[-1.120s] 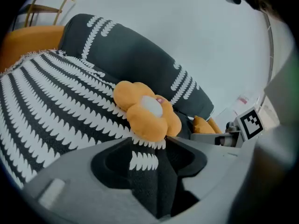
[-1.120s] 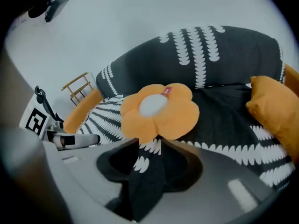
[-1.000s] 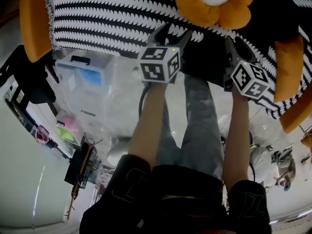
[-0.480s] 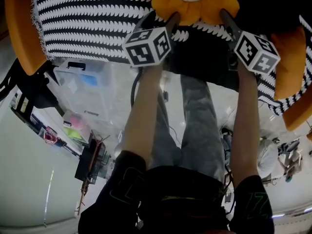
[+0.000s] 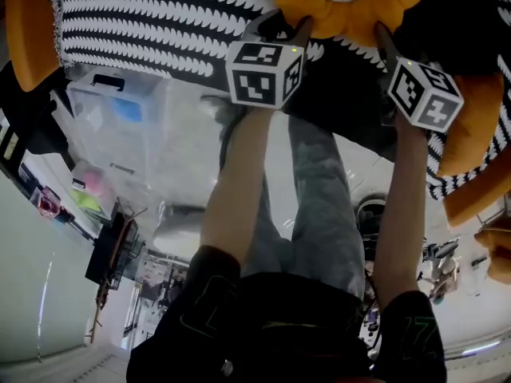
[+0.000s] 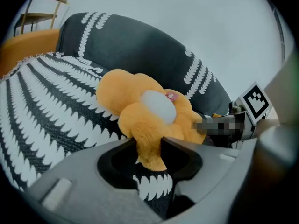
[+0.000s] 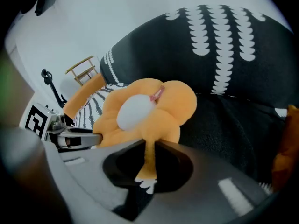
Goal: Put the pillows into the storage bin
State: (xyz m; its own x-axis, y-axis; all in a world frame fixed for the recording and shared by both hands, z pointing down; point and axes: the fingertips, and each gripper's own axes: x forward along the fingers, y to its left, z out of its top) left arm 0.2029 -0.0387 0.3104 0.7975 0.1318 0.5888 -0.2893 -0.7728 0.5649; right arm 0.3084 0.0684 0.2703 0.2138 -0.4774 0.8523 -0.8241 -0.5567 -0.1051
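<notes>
This pillow (image 6: 126,94) is light, soft and squishy, so a petal is the easy place to grab, though thin plush could slip out. My left tongs (image 6: 148,143) and right tongs (image 7: 149,146) have both just clamped shut, each pinching a lower petal. It's on the striped couch (image 6: 42,106), near the back edge. The bin (image 5: 120,114) is well off to my left.

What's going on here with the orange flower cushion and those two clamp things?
A person holds a gripper in each hand. The left gripper and the right gripper have both just closed their jaws on petals of the orange flower pillow, which sits on a black-and-white striped cover. The clear storage bin stands on the floor to the person's left. The pillow is gripped but not yet in the bin.
</notes>
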